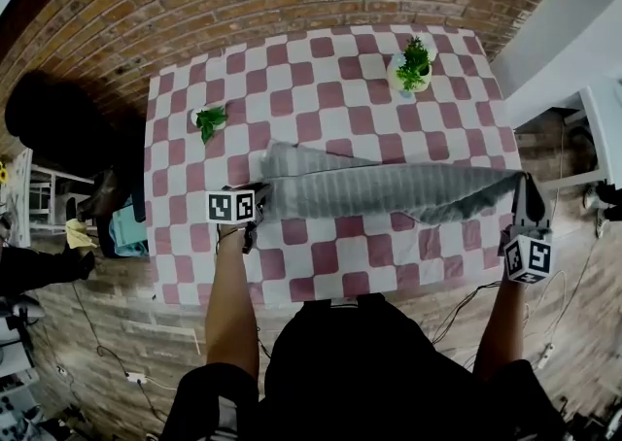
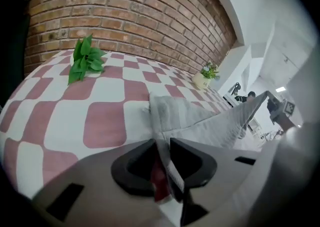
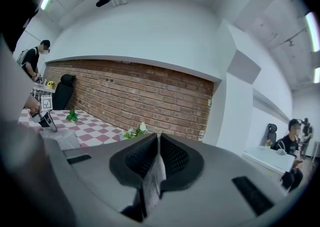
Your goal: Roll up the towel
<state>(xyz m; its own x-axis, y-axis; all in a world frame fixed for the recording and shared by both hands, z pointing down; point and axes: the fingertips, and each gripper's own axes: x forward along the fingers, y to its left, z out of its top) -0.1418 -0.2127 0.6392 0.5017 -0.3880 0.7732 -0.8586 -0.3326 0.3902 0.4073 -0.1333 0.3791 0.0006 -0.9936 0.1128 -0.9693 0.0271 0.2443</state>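
Towel (image 1: 389,191) stretched across the checkered table (image 1: 321,89), grey and partly folded. The left gripper (image 1: 255,204) pinches its left end low over the table's front-left part; the right gripper (image 1: 528,198) clamps its other end just past the table's right edge. A potted plant (image 1: 412,65) stands at the table's far side.

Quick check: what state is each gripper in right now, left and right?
Left gripper: closed on one end of the towel.
Right gripper: closed on the towel's other end.
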